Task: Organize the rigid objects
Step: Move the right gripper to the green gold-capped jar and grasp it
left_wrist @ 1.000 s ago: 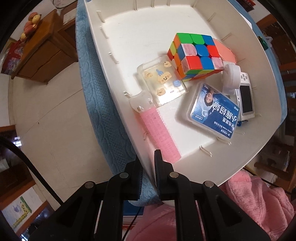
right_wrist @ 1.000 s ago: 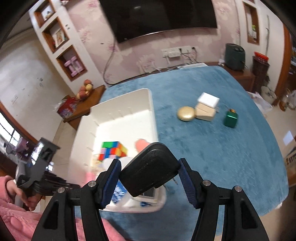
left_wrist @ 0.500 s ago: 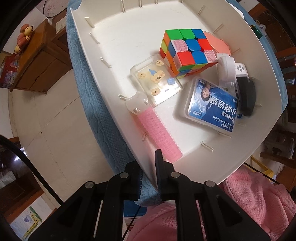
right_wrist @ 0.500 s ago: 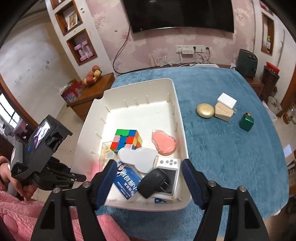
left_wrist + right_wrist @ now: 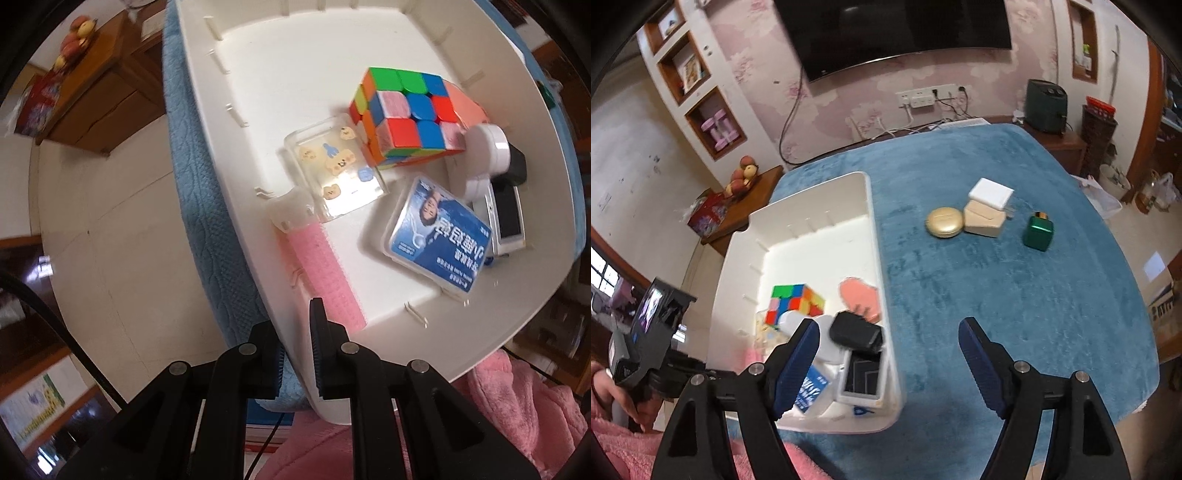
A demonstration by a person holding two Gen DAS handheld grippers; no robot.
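My left gripper (image 5: pixel 295 343) is shut on the near rim of the white bin (image 5: pixel 280 44), one finger inside the wall and one outside. In the bin lie a colour cube (image 5: pixel 402 114), a clear sticker case (image 5: pixel 336 170), a pink roller (image 5: pixel 321 266), a blue-labelled box (image 5: pixel 439 236), a white camera (image 5: pixel 508 218) and a black adapter (image 5: pixel 855 332) resting on that camera. My right gripper (image 5: pixel 888 326) hovers over the bin's near right corner; its jaws are opening and nothing is between them.
On the blue tablecloth (image 5: pixel 1015 314) to the right of the bin sit a gold compact (image 5: pixel 943 221), a beige box with a white lid (image 5: pixel 986 214) and a green bottle (image 5: pixel 1038 232). A wooden side cabinet with fruit (image 5: pixel 746 177) stands left of the table.
The right gripper let go of the black adapter, which now lies in the bin on the camera. Its jaws spread wider and it drew back. The left gripper kept its hold on the rim.
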